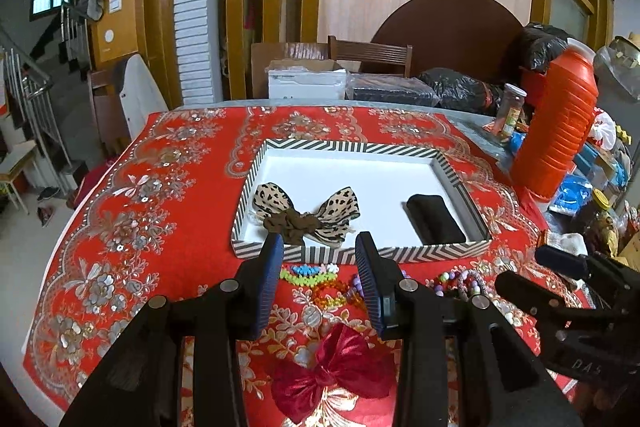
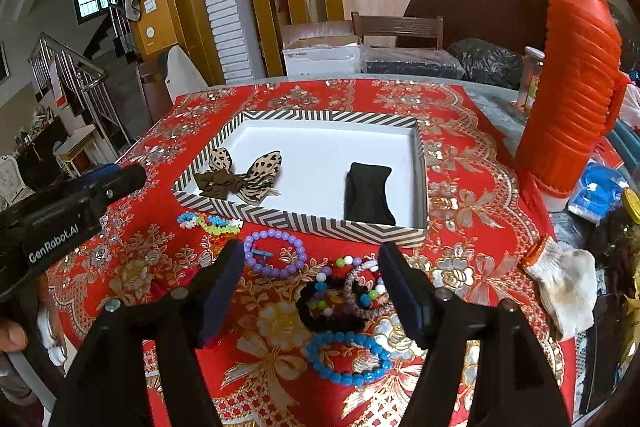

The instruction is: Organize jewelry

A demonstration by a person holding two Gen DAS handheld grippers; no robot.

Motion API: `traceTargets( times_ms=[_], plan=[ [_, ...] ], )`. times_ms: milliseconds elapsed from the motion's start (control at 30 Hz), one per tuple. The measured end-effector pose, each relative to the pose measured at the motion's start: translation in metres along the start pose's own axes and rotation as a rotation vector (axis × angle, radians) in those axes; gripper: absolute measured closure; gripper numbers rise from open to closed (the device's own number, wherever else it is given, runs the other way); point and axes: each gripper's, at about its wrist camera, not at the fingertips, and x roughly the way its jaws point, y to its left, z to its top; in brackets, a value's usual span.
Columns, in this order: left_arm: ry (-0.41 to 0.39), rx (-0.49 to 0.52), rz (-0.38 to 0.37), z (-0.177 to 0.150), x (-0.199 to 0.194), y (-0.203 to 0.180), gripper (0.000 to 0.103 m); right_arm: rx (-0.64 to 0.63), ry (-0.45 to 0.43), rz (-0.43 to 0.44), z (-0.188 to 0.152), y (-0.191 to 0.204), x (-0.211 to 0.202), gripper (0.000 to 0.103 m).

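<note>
Both tools released, nothing held. Left tool (image 1: 318,247) over red bow (image 1: 332,367). Right tool (image 2: 310,259) over bead bracelets (image 2: 348,359). Striped box (image 2: 304,221) at 12 o'clock holds leopard bow (image 2: 248,177).

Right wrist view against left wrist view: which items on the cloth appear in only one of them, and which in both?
Only the right wrist view shows the blue bead bracelet, the purple bead bracelet as a full ring, and the white glove. Only the left wrist view shows the red velvet bow, lying under the open left gripper. Both show the striped box holding the leopard bow and a black fabric piece, plus the orange flask. The right gripper is open too.
</note>
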Motion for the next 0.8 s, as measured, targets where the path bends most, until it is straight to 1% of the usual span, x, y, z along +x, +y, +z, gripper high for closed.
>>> traceTargets(
  times_ms=[400, 800],
  plan=[
    [0.003, -0.003, 0.002, -0.013, -0.012, -0.002, 0.076, 0.018, -0.011, -0.013, -0.004, -0.005, -0.012, 0.027],
    [0.007, -0.005, -0.001, -0.015, -0.014, -0.004, 0.076, 0.013, -0.009, -0.022, -0.008, -0.003, -0.016, 0.027]
  ],
)
